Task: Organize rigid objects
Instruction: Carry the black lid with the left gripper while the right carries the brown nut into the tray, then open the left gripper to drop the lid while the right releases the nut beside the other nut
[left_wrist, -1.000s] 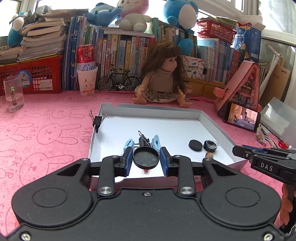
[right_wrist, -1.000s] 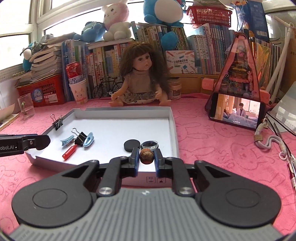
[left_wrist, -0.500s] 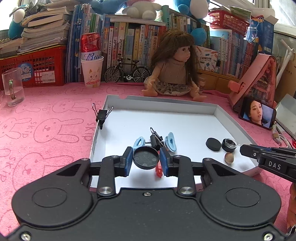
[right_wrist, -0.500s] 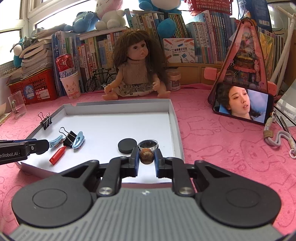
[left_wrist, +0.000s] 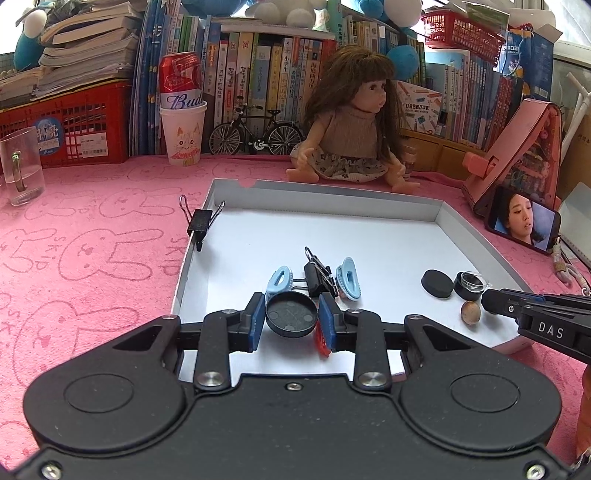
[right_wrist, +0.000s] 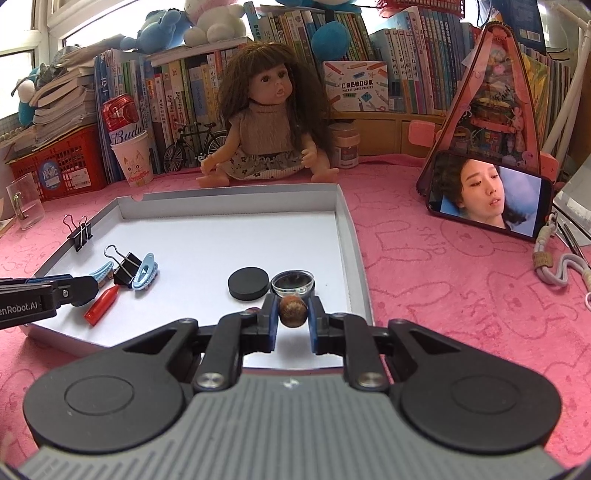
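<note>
My left gripper (left_wrist: 292, 320) is shut on a round black lid (left_wrist: 291, 318), held just above the near part of the white tray (left_wrist: 332, 192). The right gripper (right_wrist: 292, 314) is shut on a small brown ball (right_wrist: 292, 312) over the tray's near right corner, close to a black disc (right_wrist: 248, 283) and a clear-topped little jar (right_wrist: 293, 282). In the tray lie two blue clips (right_wrist: 146, 271), a black binder clip (right_wrist: 125, 266) and a red crayon (right_wrist: 101, 310). Another binder clip (left_wrist: 201, 223) grips the tray's left rim. Each gripper shows in the other's view: the left gripper (right_wrist: 79, 290) and the right gripper (left_wrist: 484, 306).
A doll (left_wrist: 351, 122) sits behind the tray, with a toy bicycle (left_wrist: 255, 134), a paper cup holding a can (left_wrist: 183, 129) and rows of books at the back. A glass (left_wrist: 20, 170) stands far left. A phone (right_wrist: 487, 194) leans on a pink stand at right.
Both grippers have come forward and slightly down over the tray, each still holding its object. The tray's contents now look nearer and larger.
</note>
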